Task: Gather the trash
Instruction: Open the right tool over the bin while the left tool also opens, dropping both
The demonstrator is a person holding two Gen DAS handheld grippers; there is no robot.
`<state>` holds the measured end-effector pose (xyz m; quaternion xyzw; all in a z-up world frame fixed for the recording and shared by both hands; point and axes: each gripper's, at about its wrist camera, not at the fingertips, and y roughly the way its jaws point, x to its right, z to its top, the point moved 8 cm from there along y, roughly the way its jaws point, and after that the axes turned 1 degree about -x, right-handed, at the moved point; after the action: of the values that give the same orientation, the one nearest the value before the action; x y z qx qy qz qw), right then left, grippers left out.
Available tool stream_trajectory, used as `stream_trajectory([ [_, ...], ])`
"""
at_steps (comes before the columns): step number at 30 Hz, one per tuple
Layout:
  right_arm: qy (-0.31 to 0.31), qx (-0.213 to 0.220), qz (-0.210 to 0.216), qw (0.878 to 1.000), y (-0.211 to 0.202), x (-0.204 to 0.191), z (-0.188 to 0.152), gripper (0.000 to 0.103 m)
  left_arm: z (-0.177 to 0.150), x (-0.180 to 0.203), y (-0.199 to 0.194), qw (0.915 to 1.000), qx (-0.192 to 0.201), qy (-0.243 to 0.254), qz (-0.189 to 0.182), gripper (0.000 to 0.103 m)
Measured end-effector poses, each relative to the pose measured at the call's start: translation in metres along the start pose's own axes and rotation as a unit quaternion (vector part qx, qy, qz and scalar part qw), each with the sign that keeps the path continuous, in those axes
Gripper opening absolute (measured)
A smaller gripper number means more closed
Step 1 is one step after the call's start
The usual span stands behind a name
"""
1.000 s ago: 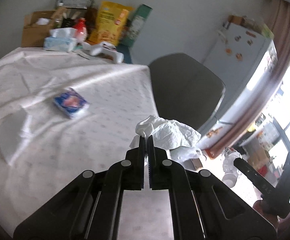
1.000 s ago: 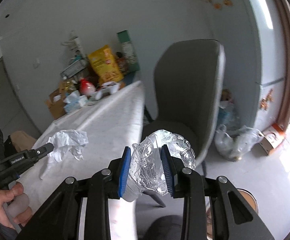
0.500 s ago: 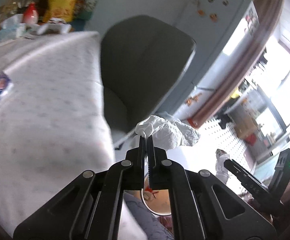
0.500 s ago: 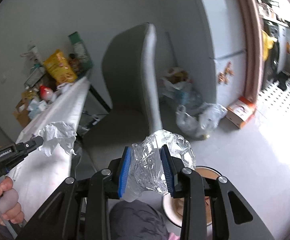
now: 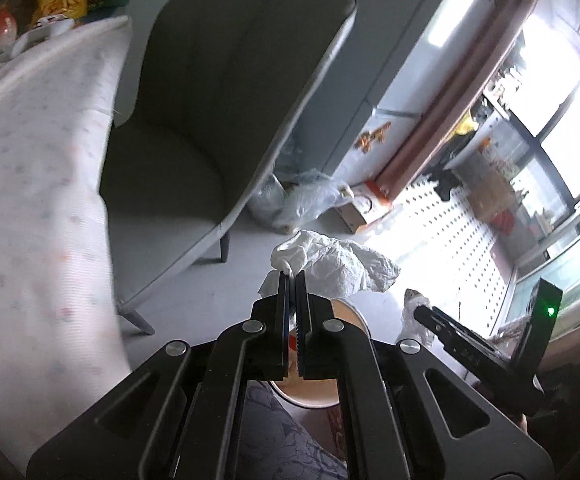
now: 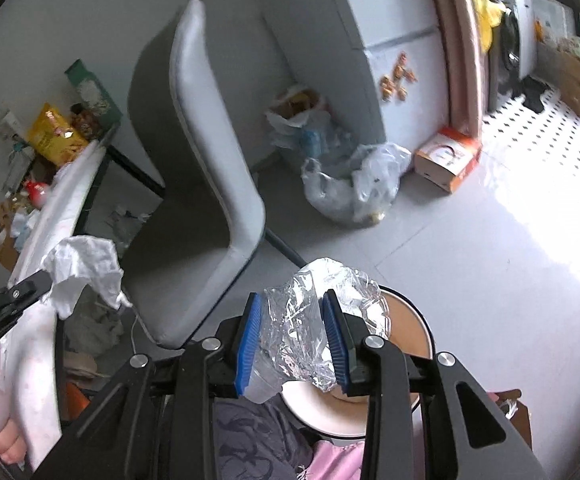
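Grey floor [image 6: 429, 240] runs below us, bright with window light on the right. Nearest, our left hand-held gripper [image 5: 292, 280] is clenched on a crumpled white tissue [image 5: 337, 266], held in the air above the round bin [image 5: 313, 394] by our knees. Our right hand-held gripper [image 6: 293, 312] grasps a crushed clear plastic wrapper [image 6: 313, 332] between its blue pads [image 6: 248, 340], right over that same bin [image 6: 409, 332]. To the left we see the surface [image 5: 30, 200] under its white dotted cloth. Beyond it stands a grey chair [image 6: 206, 152]. Farther back, clear plastic bags [image 6: 353, 184] lie on the floor beside an orange-and-white box [image 6: 445, 160], near the pale fridge [image 6: 389, 40].
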<state>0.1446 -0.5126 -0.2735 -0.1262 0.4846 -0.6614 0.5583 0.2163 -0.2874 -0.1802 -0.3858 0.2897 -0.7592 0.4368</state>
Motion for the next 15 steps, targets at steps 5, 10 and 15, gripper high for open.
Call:
stream_trajectory([
  [5,0.025,-0.026,0.015,0.999,0.014,0.018,-0.007,0.063,-0.007,0.011,0.016,0.9996,-0.024,0.016,0.003,0.003],
  [10,0.045,-0.031,0.0,0.999,0.011,0.039,-0.008,0.064,-0.012,0.018,0.027,0.9987,-0.046,0.019,0.003,0.003],
  [15,0.058,-0.005,-0.023,0.998,-0.013,0.067,0.003,0.068,-0.021,0.035,0.041,0.9967,-0.07,0.04,-0.006,0.003],
])
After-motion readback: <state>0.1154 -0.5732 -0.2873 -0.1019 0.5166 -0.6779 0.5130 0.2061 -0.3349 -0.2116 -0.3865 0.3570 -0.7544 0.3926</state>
